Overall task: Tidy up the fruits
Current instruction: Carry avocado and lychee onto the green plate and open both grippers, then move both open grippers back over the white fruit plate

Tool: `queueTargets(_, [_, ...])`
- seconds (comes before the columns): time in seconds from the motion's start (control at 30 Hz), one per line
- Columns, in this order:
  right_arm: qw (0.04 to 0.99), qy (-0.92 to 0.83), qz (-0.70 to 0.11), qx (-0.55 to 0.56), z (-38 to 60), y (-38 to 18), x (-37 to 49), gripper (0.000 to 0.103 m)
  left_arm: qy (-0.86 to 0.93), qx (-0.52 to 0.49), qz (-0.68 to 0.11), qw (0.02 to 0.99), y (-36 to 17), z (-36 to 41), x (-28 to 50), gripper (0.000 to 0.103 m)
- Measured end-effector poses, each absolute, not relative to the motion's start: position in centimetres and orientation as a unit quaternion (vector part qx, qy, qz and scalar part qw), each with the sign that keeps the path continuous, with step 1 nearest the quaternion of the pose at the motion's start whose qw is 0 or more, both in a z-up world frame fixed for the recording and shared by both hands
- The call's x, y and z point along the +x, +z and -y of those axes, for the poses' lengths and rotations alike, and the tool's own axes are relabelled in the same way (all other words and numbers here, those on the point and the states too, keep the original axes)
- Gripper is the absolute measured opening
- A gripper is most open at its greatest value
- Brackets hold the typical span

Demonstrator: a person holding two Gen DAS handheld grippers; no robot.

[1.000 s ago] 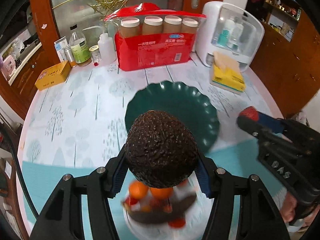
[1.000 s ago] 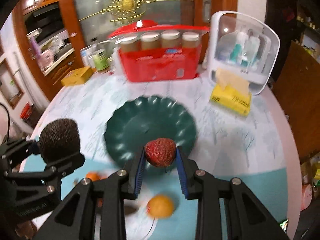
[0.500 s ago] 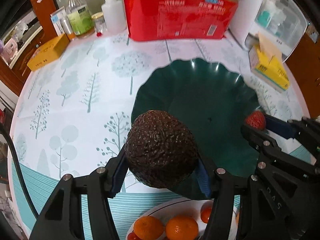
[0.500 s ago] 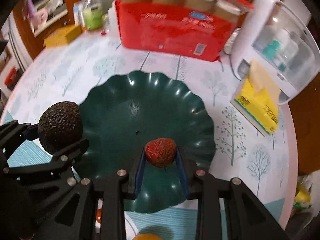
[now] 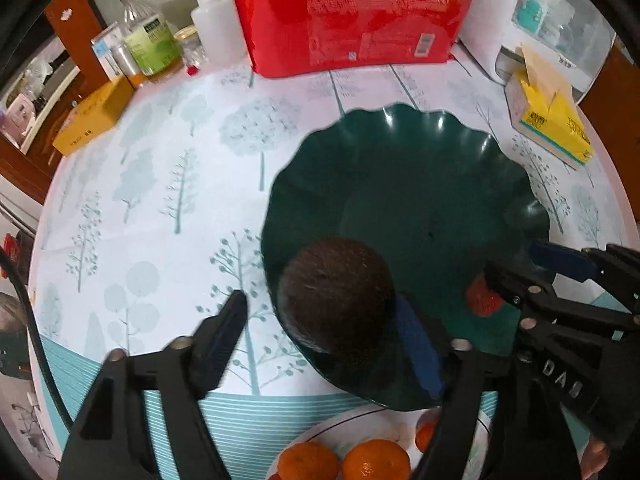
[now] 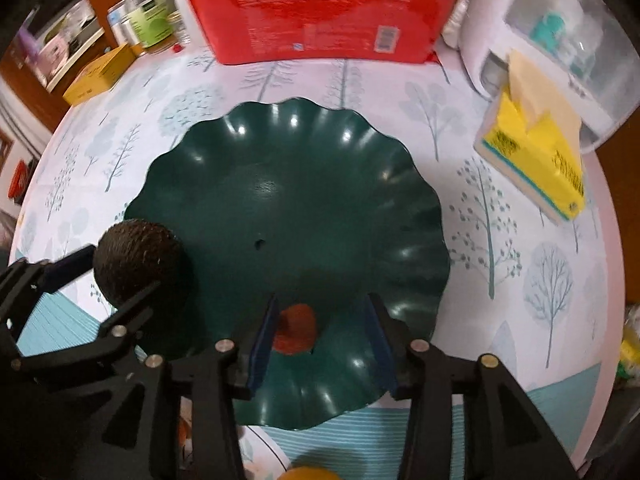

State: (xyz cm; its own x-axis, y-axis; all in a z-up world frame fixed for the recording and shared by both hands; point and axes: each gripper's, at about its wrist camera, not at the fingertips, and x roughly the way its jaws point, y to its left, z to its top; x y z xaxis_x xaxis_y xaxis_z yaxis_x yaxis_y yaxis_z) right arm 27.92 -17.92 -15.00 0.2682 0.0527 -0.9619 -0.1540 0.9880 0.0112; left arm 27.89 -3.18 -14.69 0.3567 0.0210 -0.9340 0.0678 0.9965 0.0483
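Observation:
A dark green scalloped plate (image 5: 420, 184) (image 6: 304, 184) sits mid-table. A dark bumpy avocado (image 5: 336, 300) (image 6: 136, 260) rests on the plate's near left edge between the spread fingers of my open left gripper (image 5: 324, 336). A small red strawberry-like fruit (image 6: 296, 330) (image 5: 480, 300) lies on the plate's near part between the wide-open fingers of my right gripper (image 6: 320, 340). Neither fruit is gripped.
A white plate (image 5: 332, 432) with oranges (image 5: 374, 462) lies at the near edge. A red pack of paper cups (image 5: 352, 16), bottles (image 5: 150, 44), a yellow box (image 5: 92, 116), a tissue box (image 5: 552, 124) and a white appliance (image 6: 560, 40) stand at the back.
Both grippers lowered over the green plate and opened. The avocado and the red fruit left the fingers and now lie on the plate.

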Motion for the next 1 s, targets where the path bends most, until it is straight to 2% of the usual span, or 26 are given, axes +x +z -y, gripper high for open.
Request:
queueTargets(0.07, [0.794, 0.062, -0.604, -0.022, 18.6, -14.9, 28.2, 0.051, -0.012, 0.031, -0.561, 0.827, -14.2, 2.7, 27.9, 0.088])
queueTargets(0.2, [0.791, 0.065, -0.608, -0.034, 18.2, -14.5, 28.9, 0.054, -0.009, 0.009, -0.559, 0.829, -13.6, 1.6, 28.0, 0.093])
queueTargets(0.43, [0.775, 0.070, -0.625, -0.066, 16.5, -13.6, 30.8, 0.055, 0.000, -0.001, -0.557, 0.830, -12.3, 0.5, 28.3, 0.093])
queueTargets(0.7, [0.733, 0.100, -0.672, -0.040, 15.3, -15.3, 30.3, 0.055, 0.047, 0.060, -0.568, 0.819, -10.2, -0.8, 27.1, 0.093])
queueTargets(0.8, [0.736, 0.087, -0.669, -0.053, 15.0, -15.2, 29.4, 0.055, 0.066, 0.094, -0.568, 0.815, -9.5, -1.3, 25.9, 0.093])
queueTargets(1.0, [0.756, 0.063, -0.650, -0.041, 15.4, -12.3, 26.4, 0.055, 0.048, 0.090, -0.562, 0.821, -7.6, -2.8, 21.9, 0.093])
